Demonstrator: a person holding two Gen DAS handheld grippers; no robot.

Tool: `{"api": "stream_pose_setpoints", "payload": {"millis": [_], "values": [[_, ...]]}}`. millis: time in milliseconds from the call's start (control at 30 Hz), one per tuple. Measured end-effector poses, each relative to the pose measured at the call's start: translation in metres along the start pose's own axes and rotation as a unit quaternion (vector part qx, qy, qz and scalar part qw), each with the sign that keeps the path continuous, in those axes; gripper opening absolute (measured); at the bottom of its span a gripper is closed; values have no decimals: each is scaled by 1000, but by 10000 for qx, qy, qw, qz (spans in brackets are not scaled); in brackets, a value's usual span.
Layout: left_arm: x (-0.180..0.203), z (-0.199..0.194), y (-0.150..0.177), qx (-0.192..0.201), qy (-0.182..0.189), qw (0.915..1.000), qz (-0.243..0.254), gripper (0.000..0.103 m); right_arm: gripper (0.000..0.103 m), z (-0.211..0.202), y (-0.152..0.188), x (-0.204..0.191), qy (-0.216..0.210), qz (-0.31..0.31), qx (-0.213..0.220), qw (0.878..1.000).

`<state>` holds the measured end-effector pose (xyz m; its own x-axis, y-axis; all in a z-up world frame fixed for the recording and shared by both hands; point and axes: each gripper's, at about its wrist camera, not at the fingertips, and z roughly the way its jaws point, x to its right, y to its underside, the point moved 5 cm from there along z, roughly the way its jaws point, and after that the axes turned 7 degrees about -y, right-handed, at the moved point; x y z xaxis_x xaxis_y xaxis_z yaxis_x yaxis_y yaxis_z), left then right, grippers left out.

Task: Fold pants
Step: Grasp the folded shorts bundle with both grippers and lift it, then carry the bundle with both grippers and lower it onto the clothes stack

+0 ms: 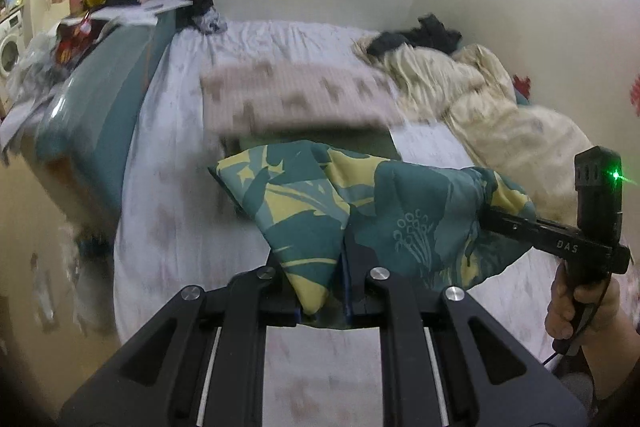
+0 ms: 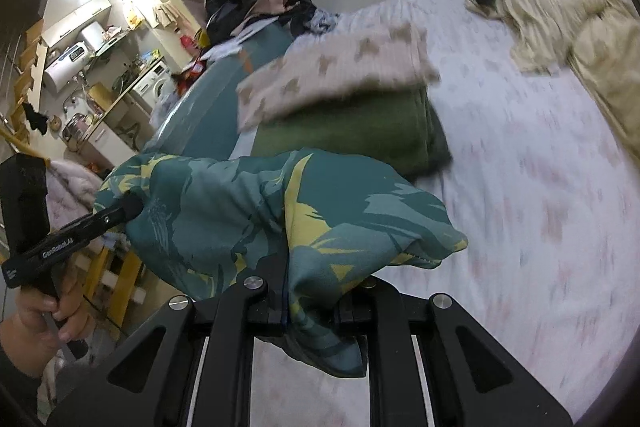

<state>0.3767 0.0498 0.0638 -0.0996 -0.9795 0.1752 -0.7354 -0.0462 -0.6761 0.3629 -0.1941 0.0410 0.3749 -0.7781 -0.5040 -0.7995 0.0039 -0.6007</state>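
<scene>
**Pants: lifted, bunched**

Pants (image 1: 320, 203): teal fabric, yellow and pale-teal floral print. Gathered into a slack, creased bundle, raised above the bed, spanning side to side. One corner droops at right in the right wrist view (image 2: 420, 239).

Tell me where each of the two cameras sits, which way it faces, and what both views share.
Left wrist: on the left tongs, looking down across the bed; the right hand shows at right.
Right wrist: on the right tongs, looking over the bed toward a kitchen corner; the left hand shows at left.
Shared: the teal and yellow pants held by both tongs, the stack of folded clothes, the beige blanket.
</scene>
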Motion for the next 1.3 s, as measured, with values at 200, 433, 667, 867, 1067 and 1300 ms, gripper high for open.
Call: {"api": "stream_pose_setpoints", "payload": {"millis": [200,433,667,867,1067,1300], "values": [[-36,97,-98,198,-174,9995,-172,11,14,73,-133,40,434,-432,149,9980],[-70,203,-114,-80,-816,9966,-59,16,20,172,-185,94,827,-310,-215,9959],[-105,203,-112,523,-2055,9771,-160,89,67,156,-186,137,1546,-112,332,9874],[-126,191,-103,532,-2390,9686,-431,89,70,129,-188,136,2027,-286,428,9779],[-112,169,-97,633,-2293,9707,-328,89,70,109,-190,114,1817,-273,569,9813],[-87,136,-84,686,-2021,9764,-343,89,79,92,-165,97,1748,-195,425,9835]]}}
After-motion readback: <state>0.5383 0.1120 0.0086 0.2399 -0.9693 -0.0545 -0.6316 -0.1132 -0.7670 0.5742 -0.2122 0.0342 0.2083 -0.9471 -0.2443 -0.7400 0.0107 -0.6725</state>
